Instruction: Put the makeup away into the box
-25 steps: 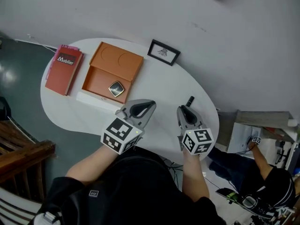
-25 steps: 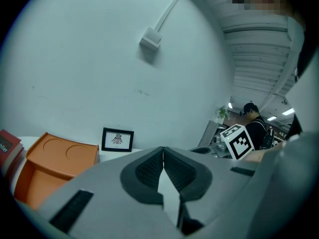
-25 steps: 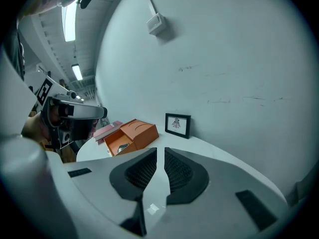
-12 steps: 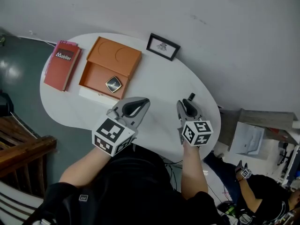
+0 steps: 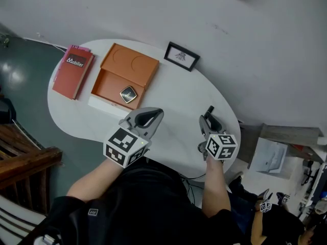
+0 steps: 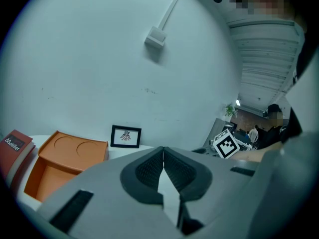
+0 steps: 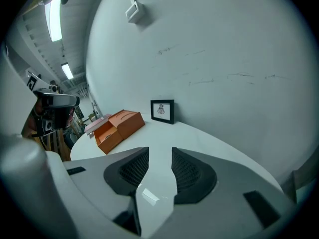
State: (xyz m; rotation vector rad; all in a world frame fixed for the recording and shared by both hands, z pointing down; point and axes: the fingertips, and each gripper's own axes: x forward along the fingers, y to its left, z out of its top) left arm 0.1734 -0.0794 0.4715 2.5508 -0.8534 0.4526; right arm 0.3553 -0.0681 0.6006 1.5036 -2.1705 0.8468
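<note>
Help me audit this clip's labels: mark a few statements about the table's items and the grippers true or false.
The orange box stands open. True.
The compact lies outside the box. False: it lies inside the box.
The left gripper's jaws are together. True.
The right gripper grips the picture frame. False: its jaws have just been opening and stand apart, empty; the frame stands far from it.
The red book lies beside the box. True.

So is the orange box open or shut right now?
Open: the orange box has its lid swung back beyond its tray, where a small dark compact sits exposed.
</note>
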